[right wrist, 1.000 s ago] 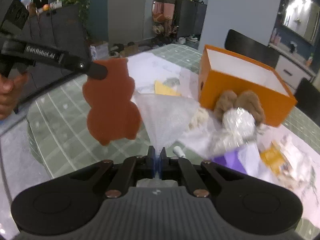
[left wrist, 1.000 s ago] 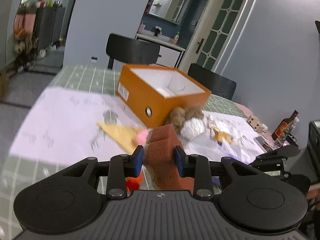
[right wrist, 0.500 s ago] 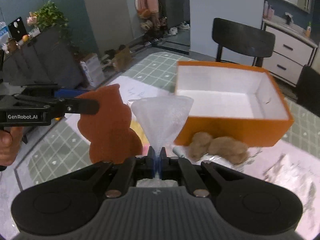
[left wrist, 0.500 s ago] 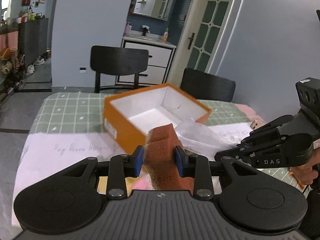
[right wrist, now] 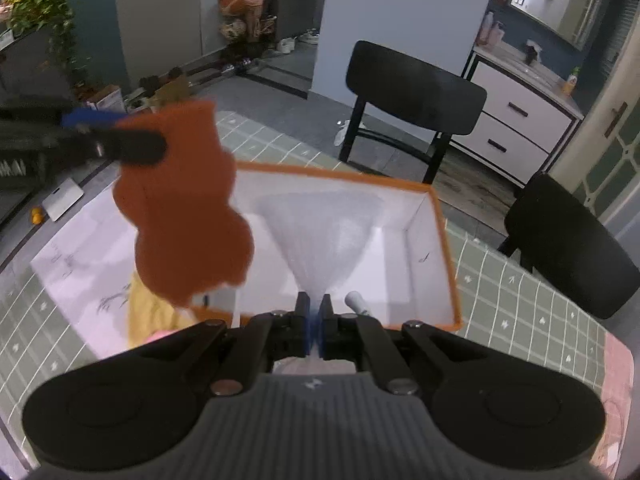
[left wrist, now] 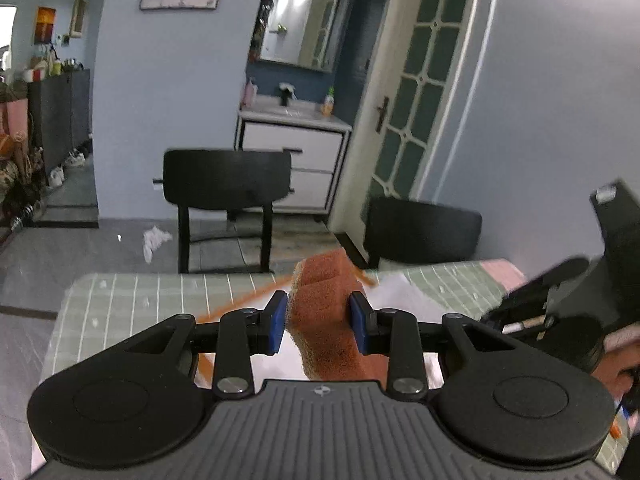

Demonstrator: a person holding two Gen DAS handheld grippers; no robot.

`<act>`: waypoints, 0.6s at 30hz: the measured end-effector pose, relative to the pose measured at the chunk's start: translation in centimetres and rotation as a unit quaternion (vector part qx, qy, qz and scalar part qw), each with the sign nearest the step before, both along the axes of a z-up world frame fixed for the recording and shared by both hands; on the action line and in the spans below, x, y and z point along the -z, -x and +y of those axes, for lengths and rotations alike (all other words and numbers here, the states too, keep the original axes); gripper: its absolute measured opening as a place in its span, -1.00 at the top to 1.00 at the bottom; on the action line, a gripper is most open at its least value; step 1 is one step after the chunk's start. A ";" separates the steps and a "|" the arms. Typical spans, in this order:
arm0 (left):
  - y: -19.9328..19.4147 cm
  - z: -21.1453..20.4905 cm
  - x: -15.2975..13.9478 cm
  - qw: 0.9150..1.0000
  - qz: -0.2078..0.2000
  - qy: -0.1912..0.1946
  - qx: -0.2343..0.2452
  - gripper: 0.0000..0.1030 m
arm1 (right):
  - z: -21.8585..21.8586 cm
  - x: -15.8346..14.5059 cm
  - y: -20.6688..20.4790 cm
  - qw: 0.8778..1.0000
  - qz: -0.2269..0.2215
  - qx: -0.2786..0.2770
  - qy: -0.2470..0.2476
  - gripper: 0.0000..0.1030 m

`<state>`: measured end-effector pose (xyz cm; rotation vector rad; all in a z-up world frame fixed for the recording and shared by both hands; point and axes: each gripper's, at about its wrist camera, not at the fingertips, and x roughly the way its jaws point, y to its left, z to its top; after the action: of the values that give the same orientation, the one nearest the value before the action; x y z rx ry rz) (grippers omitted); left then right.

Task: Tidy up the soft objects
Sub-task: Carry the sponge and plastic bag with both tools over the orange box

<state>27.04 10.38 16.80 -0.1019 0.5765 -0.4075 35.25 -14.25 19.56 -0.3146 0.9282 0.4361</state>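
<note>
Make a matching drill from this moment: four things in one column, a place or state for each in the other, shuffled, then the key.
Things:
1. sponge
2. mesh sheet
3. orange box
4. yellow cloth

States:
A. lies on the table by the box's near left corner
B. pinched in the shut right gripper, fanned out
C. open-topped on the table
D. clamped in the left gripper

Pairs: 1-D, 2-B, 3-C, 4-A
</note>
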 end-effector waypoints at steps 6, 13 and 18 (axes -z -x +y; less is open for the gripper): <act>-3.9 -0.3 0.1 1.000 0.007 -0.004 -0.017 0.27 | 0.0 1.7 -4.8 1.000 0.007 0.012 -0.003 0.99; -8.8 -2.1 6.5 0.995 0.078 -0.066 -0.017 0.27 | 0.6 6.9 -8.9 0.999 0.042 0.018 0.006 0.99; -11.0 -3.8 11.3 0.984 0.133 -0.120 -0.002 0.27 | 1.5 11.5 -10.3 0.997 0.076 0.007 0.018 0.99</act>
<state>38.02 6.60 5.49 0.0750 0.8848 -0.3203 45.59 -12.72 8.08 -0.3108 1.0871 0.4342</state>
